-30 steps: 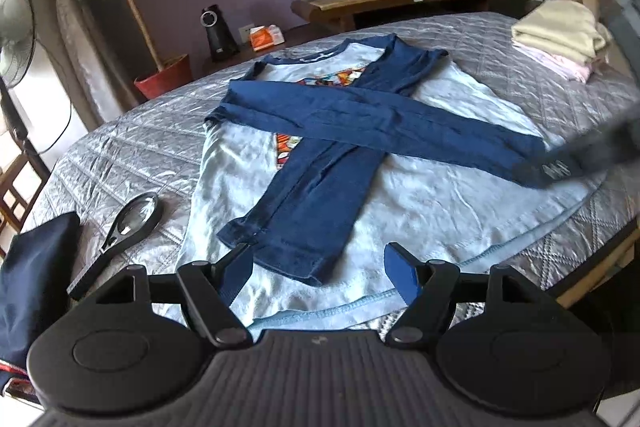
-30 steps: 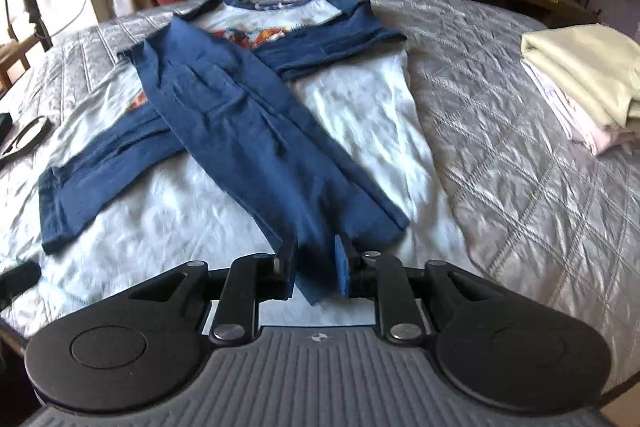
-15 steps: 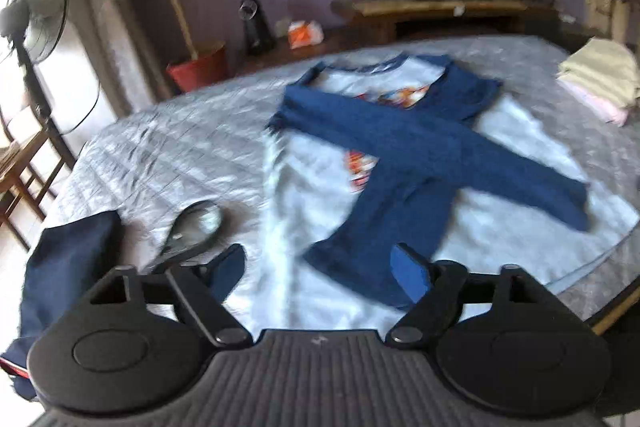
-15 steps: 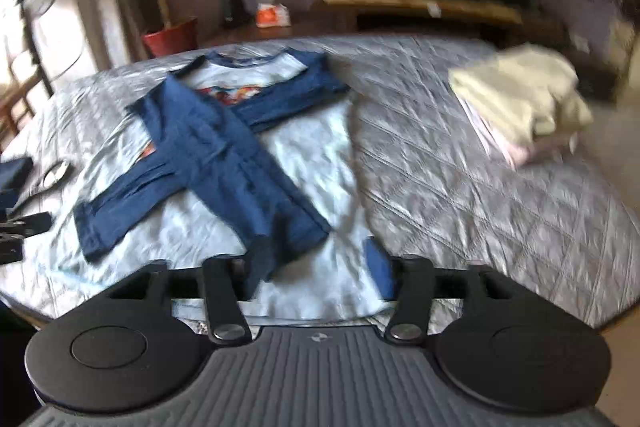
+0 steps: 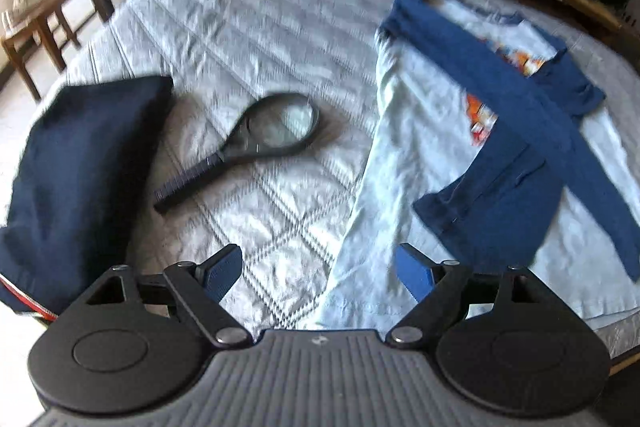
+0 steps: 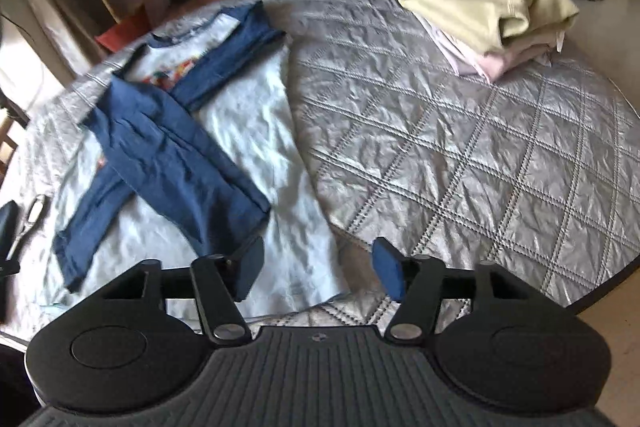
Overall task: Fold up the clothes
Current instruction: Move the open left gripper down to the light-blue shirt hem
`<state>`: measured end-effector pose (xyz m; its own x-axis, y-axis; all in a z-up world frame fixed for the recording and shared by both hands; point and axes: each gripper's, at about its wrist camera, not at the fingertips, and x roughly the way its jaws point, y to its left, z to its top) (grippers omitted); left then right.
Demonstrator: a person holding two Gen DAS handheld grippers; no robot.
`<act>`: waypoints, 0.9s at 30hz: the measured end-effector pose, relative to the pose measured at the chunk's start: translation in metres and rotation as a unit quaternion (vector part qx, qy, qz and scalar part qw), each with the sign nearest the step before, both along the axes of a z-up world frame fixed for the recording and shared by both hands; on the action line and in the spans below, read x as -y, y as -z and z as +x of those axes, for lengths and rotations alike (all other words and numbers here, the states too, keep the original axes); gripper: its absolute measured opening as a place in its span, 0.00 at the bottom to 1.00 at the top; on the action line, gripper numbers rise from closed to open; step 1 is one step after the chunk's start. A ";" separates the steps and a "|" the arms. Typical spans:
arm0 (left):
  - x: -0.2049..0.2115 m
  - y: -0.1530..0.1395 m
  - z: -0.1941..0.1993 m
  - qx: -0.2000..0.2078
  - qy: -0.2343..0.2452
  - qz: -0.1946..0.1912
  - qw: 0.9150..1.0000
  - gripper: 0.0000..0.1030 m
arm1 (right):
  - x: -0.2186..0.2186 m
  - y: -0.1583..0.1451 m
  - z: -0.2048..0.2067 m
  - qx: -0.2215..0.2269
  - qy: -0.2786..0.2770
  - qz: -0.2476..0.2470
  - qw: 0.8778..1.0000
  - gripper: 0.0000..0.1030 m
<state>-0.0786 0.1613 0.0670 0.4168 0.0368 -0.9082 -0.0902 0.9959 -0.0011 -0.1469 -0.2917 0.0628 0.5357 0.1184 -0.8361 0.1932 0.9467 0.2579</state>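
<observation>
A light blue shirt [image 5: 404, 163] with dark blue sleeves [image 5: 516, 115] lies flat on the quilted bed, both sleeves folded across its front in an X. It also shows in the right wrist view [image 6: 256, 115]. My left gripper [image 5: 318, 269] is open and empty, above the shirt's lower left corner. My right gripper [image 6: 318, 267] is open and empty, above the shirt's lower right corner, with the sleeve cuff [image 6: 240, 219] just beyond its left finger.
A magnifying glass [image 5: 256, 143] and a folded dark navy garment [image 5: 80, 167] lie left of the shirt. A stack of folded cream and pink clothes [image 6: 492, 7] sits at the far right. The bed edge [image 6: 600, 287] curves close on the right.
My right gripper has let go of the sleeve cuff, opened and swung right. My left gripper has swung left, to the shirt's left edge. The shirt has not moved.
</observation>
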 end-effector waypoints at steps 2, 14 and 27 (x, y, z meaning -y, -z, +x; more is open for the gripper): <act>-0.005 0.006 0.003 -0.025 -0.007 -0.018 0.999 0.78 | -0.001 0.002 0.001 -0.006 -0.005 0.002 1.000 0.58; -0.009 0.025 0.013 -0.067 -0.023 -0.055 0.996 0.81 | -0.002 0.015 0.009 -0.050 -0.020 0.006 0.999 0.58; -0.007 0.032 0.018 -0.073 -0.031 -0.078 0.994 0.92 | 0.013 0.023 0.008 -0.061 -0.001 0.056 0.997 0.59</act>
